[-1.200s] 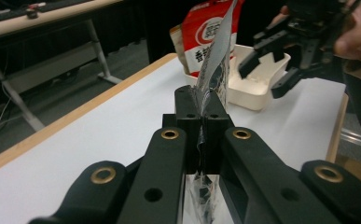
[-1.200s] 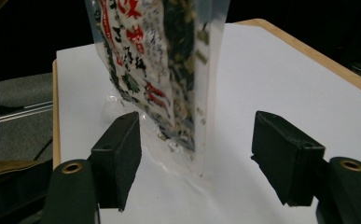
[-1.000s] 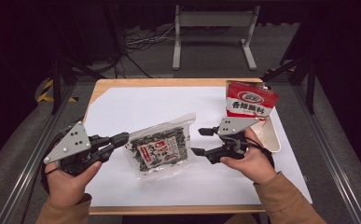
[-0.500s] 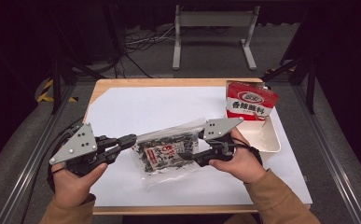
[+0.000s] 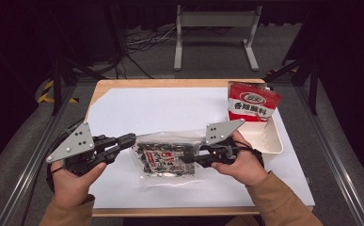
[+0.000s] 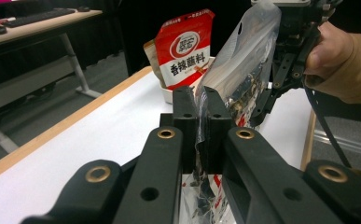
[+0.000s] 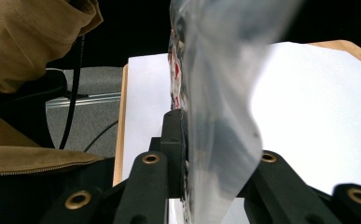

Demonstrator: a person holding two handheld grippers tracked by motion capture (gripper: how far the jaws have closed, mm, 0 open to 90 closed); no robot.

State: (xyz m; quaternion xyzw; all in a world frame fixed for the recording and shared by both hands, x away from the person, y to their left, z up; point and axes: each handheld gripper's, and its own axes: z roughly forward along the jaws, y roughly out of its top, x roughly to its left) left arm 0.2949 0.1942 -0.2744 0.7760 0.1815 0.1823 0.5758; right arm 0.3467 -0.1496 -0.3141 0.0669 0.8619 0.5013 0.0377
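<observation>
High view: a clear plastic bag of dark dried food with a red-and-white label (image 5: 169,157) is near the front middle of the white-covered wooden desk (image 5: 170,106), stretched between the two tools.
Left tool (image 5: 125,140): in the person's left hand (image 5: 74,181), just left of the bag; its black jaws meet the bag's left edge.
Left gripper view: the left tool (image 6: 201,116) has its two jaws pressed together with the bag's clear film (image 6: 236,70) pinched between them; the bag stands on edge and rises up and away from the jaws.
Right tool (image 5: 193,160): in the person's right hand (image 5: 241,162), at the bag's right side, its grey three-cornered plate above the hand.
Right gripper view: the right tool (image 7: 185,140) holds the bag's film (image 7: 220,93) between its jaws, which are closed onto it; the film is blurred and covers the right jaw's tip.
Bag's position: it is gripped at both ends; whether its underside touches the desk, I cannot tell.
Red stand-up pouch with white Chinese lettering (image 5: 254,101): upright at the far right of the desk, at the far end of a shallow white rectangular tray (image 5: 271,141), well apart from the bag.
Sleeves: tan, coming in from the bottom edge.
</observation>
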